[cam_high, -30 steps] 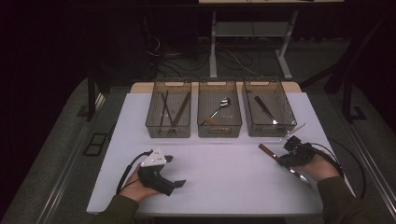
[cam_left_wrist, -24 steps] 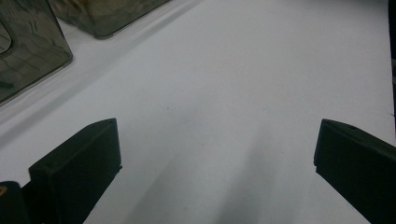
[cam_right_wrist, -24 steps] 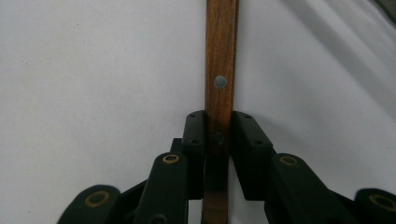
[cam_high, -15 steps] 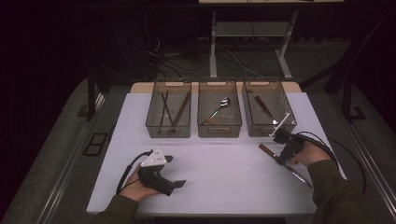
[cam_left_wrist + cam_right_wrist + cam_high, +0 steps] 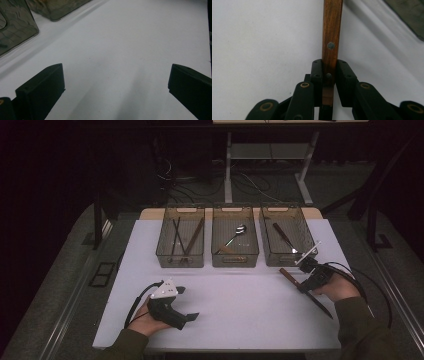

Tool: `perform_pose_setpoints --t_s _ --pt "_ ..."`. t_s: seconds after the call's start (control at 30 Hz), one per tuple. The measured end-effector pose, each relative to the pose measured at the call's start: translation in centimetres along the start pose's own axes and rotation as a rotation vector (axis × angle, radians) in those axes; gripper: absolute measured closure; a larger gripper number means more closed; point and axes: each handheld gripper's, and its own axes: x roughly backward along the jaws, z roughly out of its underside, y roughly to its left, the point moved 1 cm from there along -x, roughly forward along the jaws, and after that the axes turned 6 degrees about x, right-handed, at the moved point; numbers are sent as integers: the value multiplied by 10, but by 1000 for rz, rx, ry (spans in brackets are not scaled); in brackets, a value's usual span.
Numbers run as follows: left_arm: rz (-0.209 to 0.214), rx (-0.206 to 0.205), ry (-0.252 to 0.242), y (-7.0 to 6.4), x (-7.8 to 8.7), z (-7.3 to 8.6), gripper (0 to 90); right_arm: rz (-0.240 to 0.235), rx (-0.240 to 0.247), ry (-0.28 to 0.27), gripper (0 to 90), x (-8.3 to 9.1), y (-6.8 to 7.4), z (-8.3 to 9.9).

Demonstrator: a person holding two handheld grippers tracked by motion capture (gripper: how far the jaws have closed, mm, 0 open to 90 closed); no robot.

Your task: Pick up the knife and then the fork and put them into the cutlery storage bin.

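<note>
High view shows a white bench point(image 5: 235, 305) with three smoky see-through bins in a row along its far edge: the left bin point(image 5: 180, 242) holds dark chopsticks point(image 5: 186, 237), the middle bin point(image 5: 235, 242) holds a spoon point(image 5: 235, 236), and the right bin point(image 5: 287, 240) holds a dark-handled knife point(image 5: 284, 236). At the right, near the front corner of the right bin, the right claw point(image 5: 304, 281) is pressed onto a wooden-handled knife point(image 5: 305, 291) that lies slantwise on the bench, brown handle toward the bins and dark blade running back toward the person's sleeve. Right gripper view confirms the pinch: both black jaws clamp the wooden handle point(image 5: 331, 42) just past its lower rivet (a second rivet sits higher on the wood), with the handle pointing straight ahead over the white surface. At the left, the left claw point(image 5: 187, 304) rests low on the bench in the person's hand, well apart from the bins. Left gripper view shows its jaws spread wide over bare white bench, with nothing between them and two bin corners at the upper left.
</note>
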Motion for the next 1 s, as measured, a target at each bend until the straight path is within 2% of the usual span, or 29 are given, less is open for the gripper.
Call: perform_pose_setpoints --t_s 0.2,0.5,0.6,0.9,1.0 --pt "-1 -1 0 0 1 0 0 -8 -25 -93 765 10 -4 6" --pt "0 -1 0 0 1 0 0 -39 -75 -313 766 29 -13 18" --pt "0 0 -1 0 0 0 0 -34 -92 -372 766 33 -17 22" --pt "0 -1 -1 0 0 0 0 -59 -151 -540 766 43 -23 32" --pt "1 0 -1 0 0 0 0 -52 -152 -600 765 46 -24 35"
